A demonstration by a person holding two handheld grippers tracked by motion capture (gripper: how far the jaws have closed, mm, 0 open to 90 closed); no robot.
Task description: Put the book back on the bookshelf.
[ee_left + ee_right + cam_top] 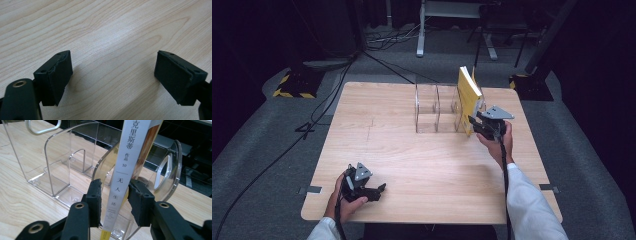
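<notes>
We count one book (468, 97), one clear rack (435, 107) and two grippers on one table (412, 170). The rack has what look like three slots, though its clear walls make the count unsure in the high view. The book stands upright in the rightmost slot, spine toward us, tilted slightly.

The right gripper (114, 195) sits level at the rack's near right end, held by the right hand (502, 140) with the forearm stretched forward in a white sleeve (527, 205). Its jaws flank the spine low down; a narrow gap shows on the left side, while on the right we cannot tell if the pad still touches. So the book sits between them, apparently not pinched.

The left gripper (113, 75) rests low over the table's near left corner, held by the left hand (343, 197), pointing right. Its jaws are spread wide over bare wood.
</notes>
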